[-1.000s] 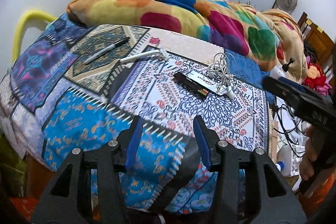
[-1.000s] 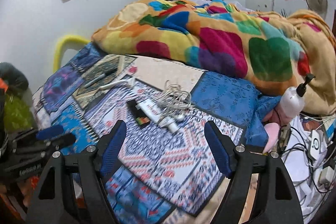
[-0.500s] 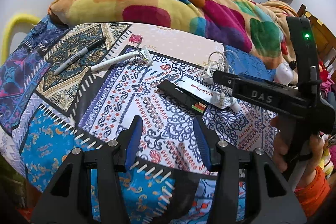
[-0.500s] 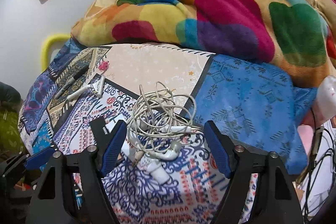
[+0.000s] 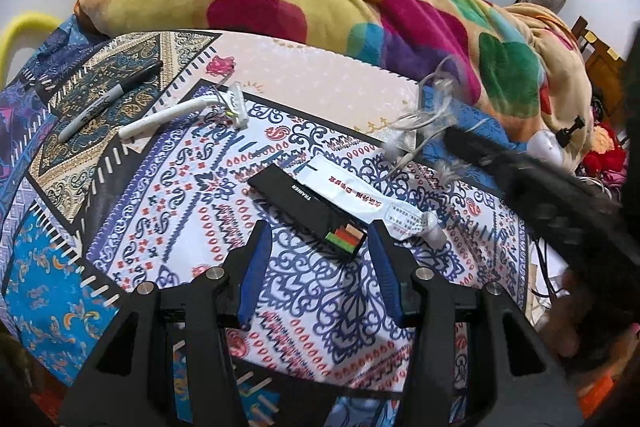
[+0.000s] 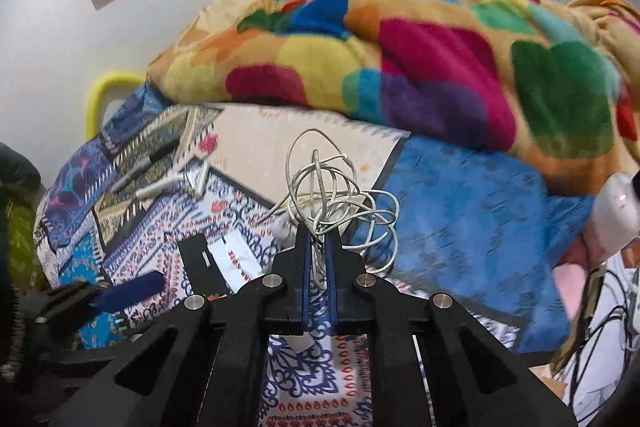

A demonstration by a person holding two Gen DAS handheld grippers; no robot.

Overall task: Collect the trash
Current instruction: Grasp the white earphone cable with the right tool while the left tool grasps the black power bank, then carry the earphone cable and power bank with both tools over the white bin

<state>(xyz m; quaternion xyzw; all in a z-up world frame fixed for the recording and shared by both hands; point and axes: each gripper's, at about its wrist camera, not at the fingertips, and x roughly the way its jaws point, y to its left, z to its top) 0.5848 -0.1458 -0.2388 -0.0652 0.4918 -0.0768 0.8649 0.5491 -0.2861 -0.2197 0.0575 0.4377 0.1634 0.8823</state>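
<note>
My right gripper (image 6: 319, 247) is shut on a tangled white cable (image 6: 340, 191) and holds it lifted above the patterned bedspread (image 6: 460, 211). The cable also shows blurred in the left wrist view (image 5: 424, 123), hanging from the right gripper's black body (image 5: 532, 183). My left gripper (image 5: 318, 251) is open and empty, its jaws just in front of a black box (image 5: 308, 211) with a coloured end. A white squeezed tube (image 5: 368, 203) lies against the box. A white razor (image 5: 184, 115) and a black marker (image 5: 108, 99) lie farther left.
A colourful blanket (image 5: 320, 3) is heaped along the back of the bed. A white pump bottle (image 5: 548, 147) stands at the right edge, with cables and sockets (image 6: 612, 307) below. A yellow bed rail (image 5: 24, 27) is at the left.
My right gripper has closed on the white cable and lifted it off the bed. My left gripper has moved closer to the black box.
</note>
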